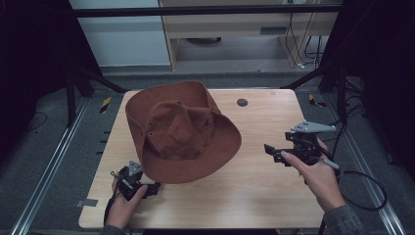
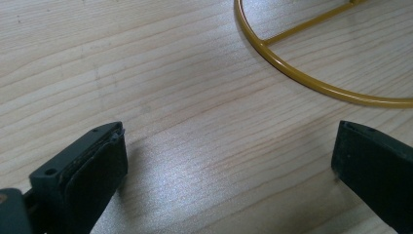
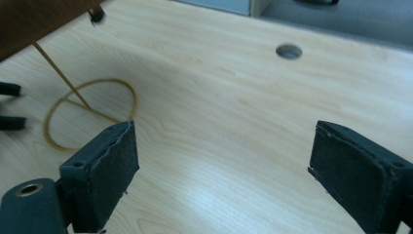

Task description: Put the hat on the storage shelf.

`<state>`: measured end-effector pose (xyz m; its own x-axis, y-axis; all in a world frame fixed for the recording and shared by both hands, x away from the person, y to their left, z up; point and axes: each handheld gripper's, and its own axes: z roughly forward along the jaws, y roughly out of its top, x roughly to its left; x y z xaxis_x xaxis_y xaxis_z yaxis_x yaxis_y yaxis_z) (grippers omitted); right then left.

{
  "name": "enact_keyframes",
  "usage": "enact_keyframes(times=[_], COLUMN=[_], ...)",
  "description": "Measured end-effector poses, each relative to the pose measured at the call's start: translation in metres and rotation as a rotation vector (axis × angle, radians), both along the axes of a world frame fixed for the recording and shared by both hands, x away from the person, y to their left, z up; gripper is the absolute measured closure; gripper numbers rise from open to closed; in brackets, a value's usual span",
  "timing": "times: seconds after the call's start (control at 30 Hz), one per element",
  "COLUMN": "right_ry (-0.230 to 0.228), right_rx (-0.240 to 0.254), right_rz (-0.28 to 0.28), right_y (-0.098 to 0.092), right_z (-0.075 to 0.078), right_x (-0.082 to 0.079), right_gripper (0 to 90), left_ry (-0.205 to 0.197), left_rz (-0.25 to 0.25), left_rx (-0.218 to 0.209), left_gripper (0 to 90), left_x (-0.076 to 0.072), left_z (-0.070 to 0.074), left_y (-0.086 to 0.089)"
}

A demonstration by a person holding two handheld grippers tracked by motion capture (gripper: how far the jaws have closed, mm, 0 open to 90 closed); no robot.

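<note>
A brown wide-brimmed hat (image 1: 181,132) sits raised above the wooden table (image 1: 254,196) on a thin yellow wire stand. The stand's ring base (image 2: 303,81) lies flat on the wood, and its rod (image 3: 58,70) slants up under the brim (image 3: 34,19). My left gripper (image 1: 155,187) rests low at the front left by the brim's edge. It is open (image 2: 229,161) with bare wood between its jaws and the ring just ahead. My right gripper (image 1: 271,152) hovers to the right of the hat, pointing left. It is open (image 3: 224,165) and holds nothing. The left gripper (image 3: 7,105) shows beyond the ring.
A round cable hole (image 1: 242,102) sits near the table's far edge, right of the hat. A black cable (image 1: 362,196) loops off the right side. Dark frame posts and rails flank the table; shelving stands behind it.
</note>
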<state>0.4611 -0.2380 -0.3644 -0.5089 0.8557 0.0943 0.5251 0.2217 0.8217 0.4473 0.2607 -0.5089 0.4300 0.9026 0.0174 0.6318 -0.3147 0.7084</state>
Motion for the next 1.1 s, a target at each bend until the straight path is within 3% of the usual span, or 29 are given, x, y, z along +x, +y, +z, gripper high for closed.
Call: enact_keyframes(times=[0.1, 0.23, 0.7, 1.0, 1.1], right_ry=[0.029, 0.057, 0.126, 0.162, 0.128], right_rx=[-0.009, -0.067, -0.089, -0.110, -0.121], right_rz=[0.004, 0.010, 0.010, -0.007, -0.020], right_y=[0.002, 0.009, 0.028, 0.031, 0.032], right_z=[-0.020, -0.044, -0.110, -0.138, -0.143], right_x=[0.000, 0.001, 0.016, 0.013, 0.010], right_gripper=[10.3, 9.2, 9.5, 9.3, 8.9], left_ry=[0.004, 0.004, 0.003, 0.002, 0.002], left_rz=[-0.006, -0.007, -0.007, -0.006, -0.006], left_rx=[0.006, 0.007, 0.004, 0.006, 0.005], left_gripper=[0.0, 0.0, 0.0, 0.0, 0.0], left_x=[0.000, 0.000, 0.000, 0.000, 0.000], left_z=[0.000, 0.000, 0.000, 0.000, 0.000], left_y=[0.001, 0.000, 0.000, 0.000, 0.000])
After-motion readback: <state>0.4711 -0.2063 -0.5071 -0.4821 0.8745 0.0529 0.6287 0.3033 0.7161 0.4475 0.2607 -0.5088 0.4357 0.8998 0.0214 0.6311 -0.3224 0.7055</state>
